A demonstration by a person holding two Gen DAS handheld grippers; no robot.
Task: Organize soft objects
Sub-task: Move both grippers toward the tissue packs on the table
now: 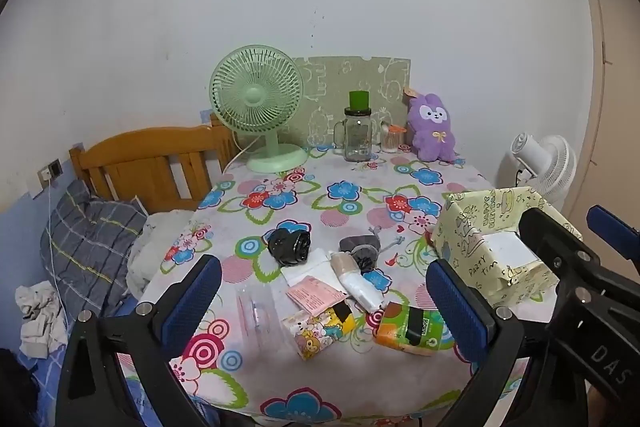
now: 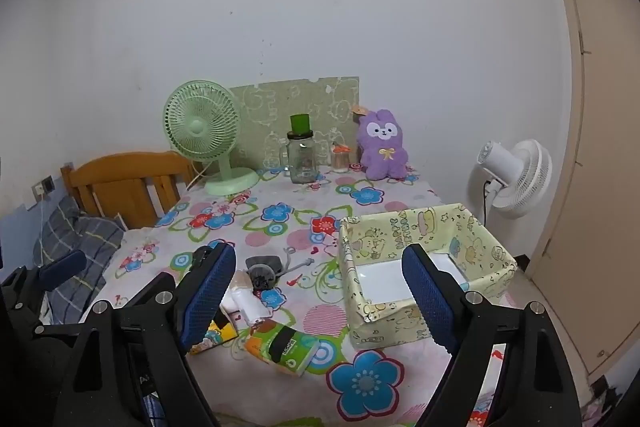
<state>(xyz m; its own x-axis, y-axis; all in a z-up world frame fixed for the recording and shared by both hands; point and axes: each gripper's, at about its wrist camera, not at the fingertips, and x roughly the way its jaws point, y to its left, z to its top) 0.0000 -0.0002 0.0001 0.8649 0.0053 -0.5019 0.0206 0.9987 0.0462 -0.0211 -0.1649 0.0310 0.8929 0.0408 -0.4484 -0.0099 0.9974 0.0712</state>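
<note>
A: Grippers: my left gripper (image 1: 322,301) and right gripper (image 2: 320,293) both hang wide apart, holding nothing, above the flowered tablecloth (image 1: 352,195).

B: And the soft things?

A: Scattered centre-table: black crumpled bag (image 1: 289,246), white rolled cloth (image 1: 358,285), orange-green tissue pack (image 1: 412,329). I judge the cartoon-papered open box (image 2: 424,251), to their right, the destination; I pinch each mid-body, squarely.

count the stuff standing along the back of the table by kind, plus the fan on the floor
fans: 2, a pale green plastic desk fan and a white floor fan
clear glass jars: 2, a tall handled one with a green lid and a small orange-topped one
purple plush bunnies: 1
total: 5
</note>
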